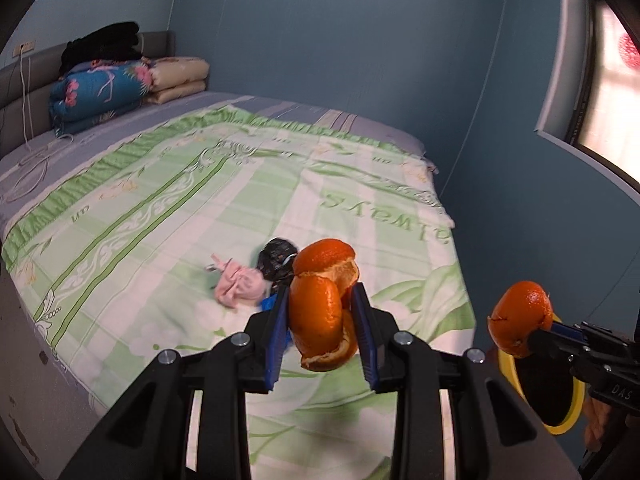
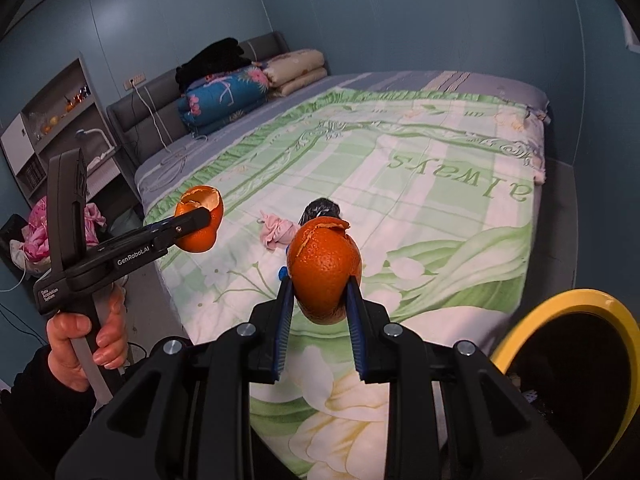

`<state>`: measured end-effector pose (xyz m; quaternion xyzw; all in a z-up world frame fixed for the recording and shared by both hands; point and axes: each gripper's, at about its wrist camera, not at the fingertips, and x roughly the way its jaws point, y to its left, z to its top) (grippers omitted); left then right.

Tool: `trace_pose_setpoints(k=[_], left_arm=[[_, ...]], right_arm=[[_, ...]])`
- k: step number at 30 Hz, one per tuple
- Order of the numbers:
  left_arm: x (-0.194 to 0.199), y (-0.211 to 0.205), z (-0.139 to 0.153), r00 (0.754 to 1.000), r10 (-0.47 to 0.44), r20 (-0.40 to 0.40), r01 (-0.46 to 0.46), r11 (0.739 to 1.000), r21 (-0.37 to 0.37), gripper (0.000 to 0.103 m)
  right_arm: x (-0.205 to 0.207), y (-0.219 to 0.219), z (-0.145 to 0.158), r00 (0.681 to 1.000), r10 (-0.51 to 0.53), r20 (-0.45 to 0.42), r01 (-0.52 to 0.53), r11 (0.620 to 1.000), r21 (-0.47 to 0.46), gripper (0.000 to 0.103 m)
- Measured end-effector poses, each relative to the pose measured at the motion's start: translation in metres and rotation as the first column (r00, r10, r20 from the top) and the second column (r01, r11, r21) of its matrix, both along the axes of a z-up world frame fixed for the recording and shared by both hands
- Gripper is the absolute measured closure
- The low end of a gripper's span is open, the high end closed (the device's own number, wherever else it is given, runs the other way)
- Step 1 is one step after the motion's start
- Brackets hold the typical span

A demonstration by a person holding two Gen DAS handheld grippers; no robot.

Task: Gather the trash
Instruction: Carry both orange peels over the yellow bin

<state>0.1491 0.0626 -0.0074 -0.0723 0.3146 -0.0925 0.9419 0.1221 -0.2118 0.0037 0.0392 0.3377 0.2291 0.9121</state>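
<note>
With your left gripper (image 1: 320, 320) and right gripper (image 2: 320, 292) each clamped on an orange peel (image 1: 325, 304) (image 2: 323, 270) above the bed's (image 2: 440, 168) edge, carry both over the yellow-rimmed bin (image 2: 560, 304) at your right before letting go.

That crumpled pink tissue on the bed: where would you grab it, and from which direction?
Grip the pink tissue across its bunched middle, coming down from above: it lies low and soft on the bedspread, and the black wrapper crowds its right side.
</note>
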Motion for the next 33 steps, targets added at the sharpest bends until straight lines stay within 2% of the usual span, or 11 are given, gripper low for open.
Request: trace_pose_setpoints(k=[9,17,24,33], left_arm=[[-0.020,-0.063,0.031,0.994,-0.076,0.078,0.075,0.997,0.017,0.074],[-0.027,-0.120,0.046,0.978,-0.169,0.121,0.165,0.986,0.040,0.074],[-0.026,-0.162,0.041,0.962,-0.250,0.108,0.243,0.968,0.066,0.074],[-0.017,-0.211,0.025,0.945,-0.321,0.061,0.317,0.946,0.076,0.074]], right_arm=[[-0.031,-0.054,0.028,0.991,-0.100,0.084,0.096,0.994,0.053,0.079],[-0.043,-0.102,0.035,0.972,-0.208,0.108,0.199,0.976,0.082,0.079],[-0.049,-0.144,0.027,0.945,-0.318,0.073,0.309,0.945,0.110,0.078],[-0.053,-0.175,0.009,0.907,-0.416,0.061,0.410,0.908,0.086,0.078]])
